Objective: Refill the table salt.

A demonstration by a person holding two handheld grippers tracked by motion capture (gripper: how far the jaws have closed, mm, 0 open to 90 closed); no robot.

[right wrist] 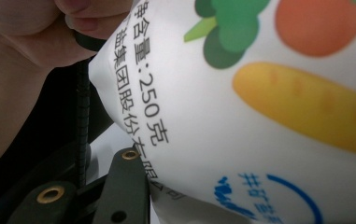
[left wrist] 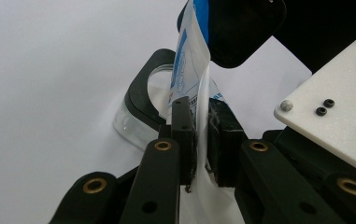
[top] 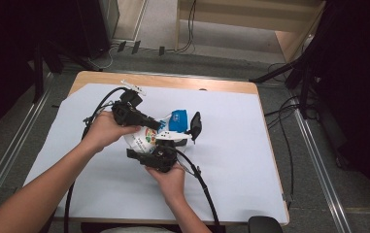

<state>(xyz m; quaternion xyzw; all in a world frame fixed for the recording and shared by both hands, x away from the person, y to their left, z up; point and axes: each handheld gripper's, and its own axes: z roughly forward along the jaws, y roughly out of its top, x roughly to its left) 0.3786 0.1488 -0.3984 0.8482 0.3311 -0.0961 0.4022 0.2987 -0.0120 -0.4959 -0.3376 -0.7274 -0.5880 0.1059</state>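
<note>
Both forearms come in from the bottom of the high view, and the two grippers meet over a printed bag [top: 149, 137] at the middle of the table [top: 231, 145]; the left gripper [top: 156, 124] takes its top, the right gripper [top: 135, 154] its lower body. Left gripper view: jaws pinched together on the bag's thin sealed edge, a glass jar [left wrist: 140, 119] beyond. Right gripper view: one jaw lies against the bulging bag, seemingly clamped. Bag looks gripped but not yet opened or poured.

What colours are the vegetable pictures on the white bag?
Green, orange and yellow on the bag, best in the right gripper view.
</note>
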